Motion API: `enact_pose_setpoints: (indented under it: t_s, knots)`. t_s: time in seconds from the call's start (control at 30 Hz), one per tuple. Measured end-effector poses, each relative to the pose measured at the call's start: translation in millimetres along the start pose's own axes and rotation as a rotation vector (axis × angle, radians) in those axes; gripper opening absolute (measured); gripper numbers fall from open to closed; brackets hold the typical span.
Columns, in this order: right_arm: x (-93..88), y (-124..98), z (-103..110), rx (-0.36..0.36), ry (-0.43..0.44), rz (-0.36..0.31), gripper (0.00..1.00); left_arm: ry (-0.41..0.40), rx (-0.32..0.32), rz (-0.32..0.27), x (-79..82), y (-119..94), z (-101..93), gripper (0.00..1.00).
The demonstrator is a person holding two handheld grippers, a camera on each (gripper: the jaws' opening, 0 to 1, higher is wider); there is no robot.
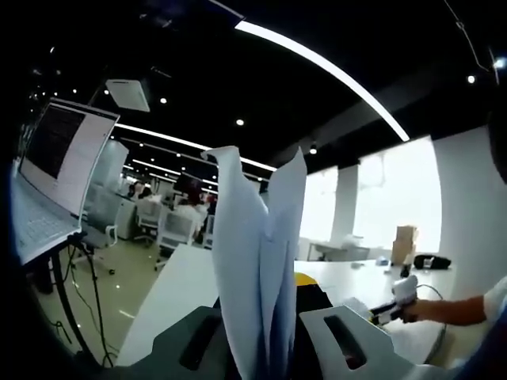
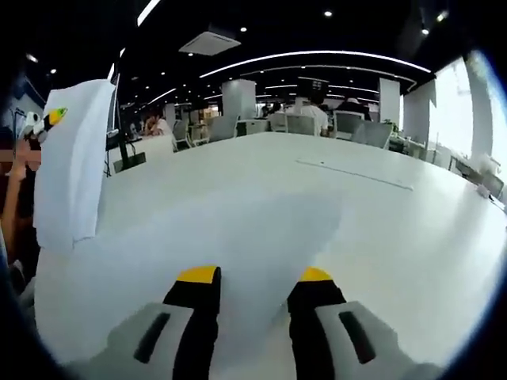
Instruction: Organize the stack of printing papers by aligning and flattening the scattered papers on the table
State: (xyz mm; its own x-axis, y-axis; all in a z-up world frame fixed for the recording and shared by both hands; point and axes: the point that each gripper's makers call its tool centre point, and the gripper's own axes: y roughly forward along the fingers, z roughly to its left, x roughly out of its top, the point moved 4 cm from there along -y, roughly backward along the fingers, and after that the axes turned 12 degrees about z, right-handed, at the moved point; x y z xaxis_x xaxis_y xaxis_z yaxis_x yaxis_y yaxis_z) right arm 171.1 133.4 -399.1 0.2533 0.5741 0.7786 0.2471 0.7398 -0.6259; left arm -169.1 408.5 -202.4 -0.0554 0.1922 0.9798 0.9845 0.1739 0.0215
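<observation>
- In the left gripper view we see a long white table (image 1: 348,277), smooth and matte, running into a wide open-plan office with a dark ceiling, a curved strip light (image 1: 325,67) and small round spotlights.
- At the left edge an open laptop (image 1: 55,178) sits raised on a stand, its screen lit; further back are white office chairs (image 1: 174,226) and people at desks.
- Bright windows fill the right side; a cardboard box (image 1: 405,242) and a black object beside it stand at the far end of the table.
- Our left gripper (image 1: 265,332) has grey plastic jaws closed on a bunch of white papers (image 1: 257,261), thin sheets standing upright and fanning into two curled tips.
- From the right, a person's arm reaches in with the right gripper (image 1: 396,305) over the table.
- In the right gripper view the same white table (image 2: 356,214) spreads wide, glossy enough to catch soft shadows, with chairs, columns and a ceiling vent behind.
- The right gripper (image 2: 257,289) shows grey jaws with black pads and yellow tips, standing apart with bare table between them, gripping nothing.
- At the left the papers (image 2: 71,166) hang as a limp white sheet from the left gripper (image 2: 43,123), raised above the table edge.
</observation>
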Motion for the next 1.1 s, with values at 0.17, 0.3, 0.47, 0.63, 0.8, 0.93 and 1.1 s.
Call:
enact_pose_setpoints:
  t_s: [0.17,0.3,0.47,0.63,0.8,0.93,1.1]
  knots:
    - [-0.7,2,-8,0.009,0.018,-0.015,0.2,0.001,0.0,0.0,0.5,0,0.0,0.06]
    - [-2.4,1,-13,0.037,0.059,-0.05,0.13,0.0,0.006,0.001,-0.8,1,2.3,0.06]
    - [-4.0,0,-15,0.053,0.061,-0.054,0.07,-0.004,0.011,0.014,-4.8,5,5.7,0.06]
    - [-6.6,-3,-13,0.097,0.004,-0.09,0.0,-0.008,0.016,0.026,-9.0,10,8.6,0.06]
    - [-5.4,-5,-11,0.099,-0.028,-0.095,0.0,-0.012,0.011,0.043,-13.4,16,7.3,0.06]
    - [-6.9,-7,-9,0.115,0.016,-0.098,0.0,-0.015,0.006,0.051,-15.1,20,4.6,0.06]
    - [-8.1,-11,-14,0.135,0.234,-0.085,0.0,-0.014,0.002,0.059,-17.6,23,0.1,0.06]
